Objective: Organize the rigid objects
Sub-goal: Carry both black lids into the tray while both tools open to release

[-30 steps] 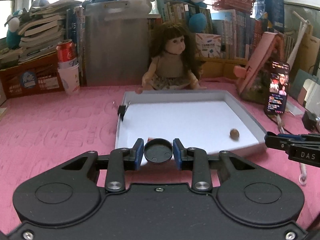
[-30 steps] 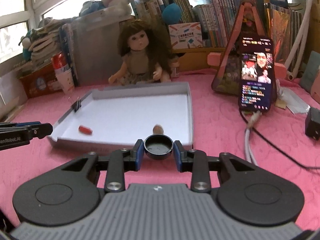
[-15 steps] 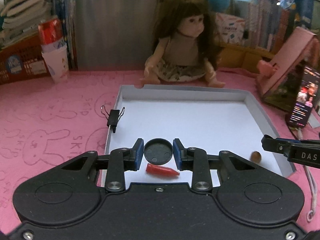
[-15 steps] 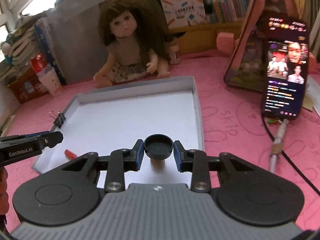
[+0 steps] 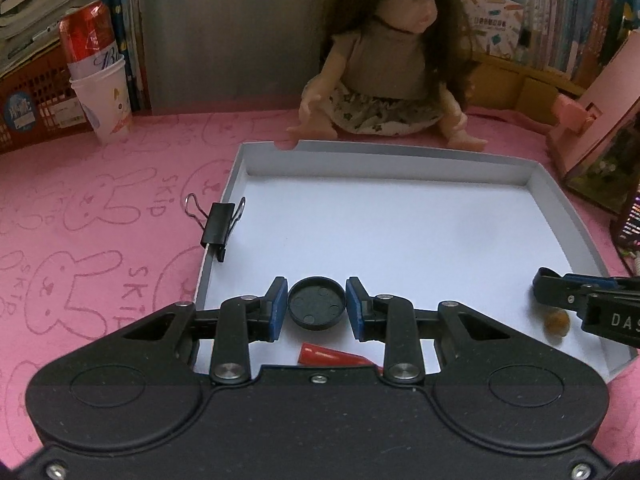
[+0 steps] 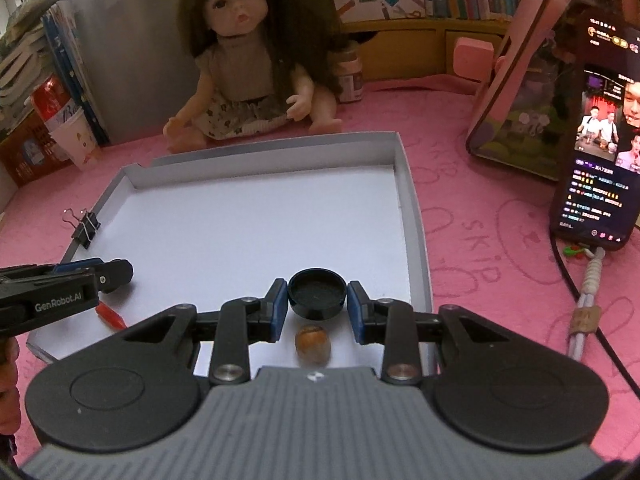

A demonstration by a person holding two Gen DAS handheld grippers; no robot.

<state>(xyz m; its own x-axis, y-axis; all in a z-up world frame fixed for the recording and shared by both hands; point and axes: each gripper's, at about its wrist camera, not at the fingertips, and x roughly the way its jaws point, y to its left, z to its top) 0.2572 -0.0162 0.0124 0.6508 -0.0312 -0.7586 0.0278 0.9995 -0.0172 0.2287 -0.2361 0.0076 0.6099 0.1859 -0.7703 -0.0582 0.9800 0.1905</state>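
Holding a round black cap between its blue pads, the left gripper is above the near left part of the white tray. The pads press on both sides of the cap. Under this gripper a red cone lies on the tray floor, partly hidden by the gripper body. The right gripper is clamped in the same way on a second black cap, above the near right part of the tray. A brown nut lies on the floor just under it. A binder clip sits on the left wall of the tray. Behind the tray a doll sits on the pink cloth, and a phone leans at the right.
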